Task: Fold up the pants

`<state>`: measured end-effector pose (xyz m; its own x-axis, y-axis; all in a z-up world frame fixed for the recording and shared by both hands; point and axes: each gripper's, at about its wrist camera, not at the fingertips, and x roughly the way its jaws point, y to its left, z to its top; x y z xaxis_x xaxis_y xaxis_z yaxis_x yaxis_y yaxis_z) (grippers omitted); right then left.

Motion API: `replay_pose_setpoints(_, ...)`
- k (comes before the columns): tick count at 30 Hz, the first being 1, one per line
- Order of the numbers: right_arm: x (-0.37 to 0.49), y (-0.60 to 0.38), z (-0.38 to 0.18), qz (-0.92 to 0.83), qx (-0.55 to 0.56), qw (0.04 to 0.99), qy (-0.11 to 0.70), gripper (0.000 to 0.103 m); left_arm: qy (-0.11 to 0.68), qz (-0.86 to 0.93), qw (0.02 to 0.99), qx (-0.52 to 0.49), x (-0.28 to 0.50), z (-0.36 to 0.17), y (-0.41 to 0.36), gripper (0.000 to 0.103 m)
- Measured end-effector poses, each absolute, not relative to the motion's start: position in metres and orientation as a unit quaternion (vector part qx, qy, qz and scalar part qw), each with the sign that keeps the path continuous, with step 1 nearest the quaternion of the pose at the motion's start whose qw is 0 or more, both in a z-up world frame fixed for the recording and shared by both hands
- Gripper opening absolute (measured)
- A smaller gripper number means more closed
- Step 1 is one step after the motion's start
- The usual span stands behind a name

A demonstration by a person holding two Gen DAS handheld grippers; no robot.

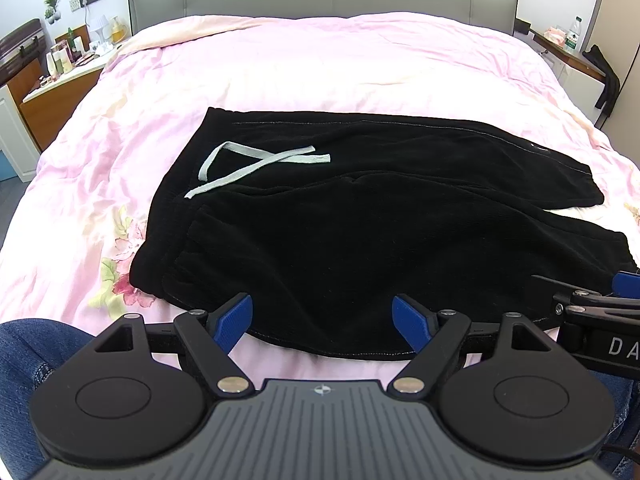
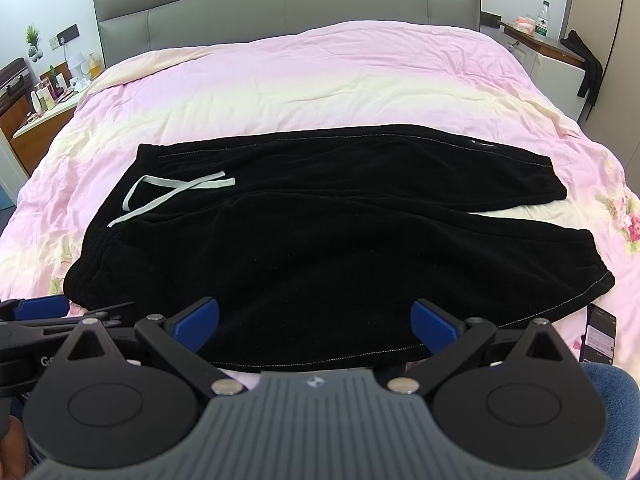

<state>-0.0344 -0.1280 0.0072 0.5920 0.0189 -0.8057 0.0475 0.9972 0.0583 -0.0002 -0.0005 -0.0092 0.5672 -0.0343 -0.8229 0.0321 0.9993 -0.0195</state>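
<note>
Pants (image 1: 360, 240) are lying spread flat across the bed (image 1: 320, 68), waistband toward its left edge, legs reaching toward the right edge. Both the left gripper (image 1: 322, 322) and right gripper (image 2: 316, 326) are hovering at the near hem with fingers wide apart, holding nothing. Each should probably be pinching the near leg's edge evenly before lifting it over the far leg.

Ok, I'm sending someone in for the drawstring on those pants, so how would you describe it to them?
Start at the bed with the pink floral duvet; black pants lie flat across its near half. At their waistband end, on the left, a pale grey flat drawstring lies looped and crossed on the fabric. It is the only light thing on the black cloth.
</note>
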Motion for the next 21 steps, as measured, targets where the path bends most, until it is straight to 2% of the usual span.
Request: replay_pose_setpoints(21,-0.0344,-0.1271,0.0028,-0.009,0.037,0.891,0.453,0.098,0.468,-0.021,0.883,-0.006,-0.0015,-0.0121,-0.0017,0.093)
